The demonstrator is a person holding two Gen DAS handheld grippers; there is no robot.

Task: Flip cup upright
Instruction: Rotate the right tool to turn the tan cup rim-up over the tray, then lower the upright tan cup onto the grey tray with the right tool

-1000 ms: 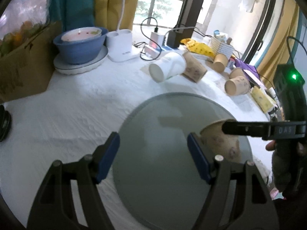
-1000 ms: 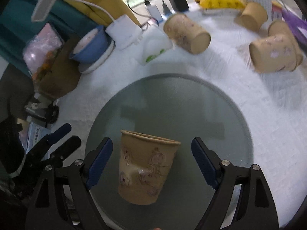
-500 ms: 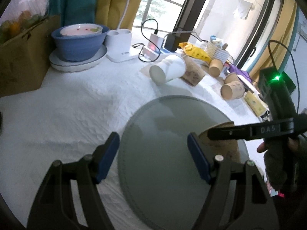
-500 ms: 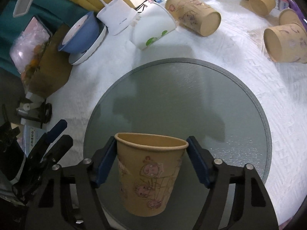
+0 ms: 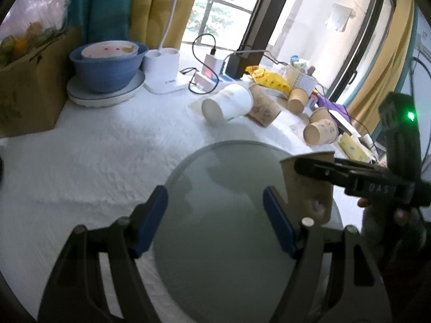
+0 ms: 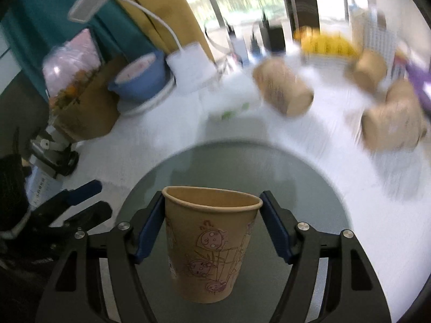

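A brown paper cup with a cartoon drawing stands mouth up between my right gripper's blue pads, which are shut on it near the rim. It hangs over the round grey glass mat. In the left wrist view the same cup shows at the right, clamped by the right gripper's black fingers. My left gripper is open and empty over the mat.
Several brown paper cups and a white cup lie on their sides on the white cloth behind the mat. A blue bowl on a plate, a white charger base and a cardboard box stand at the back left.
My right gripper closed on the brown cup and turned it from tilted to mouth up, lifting it. The left gripper stayed open over the mat.
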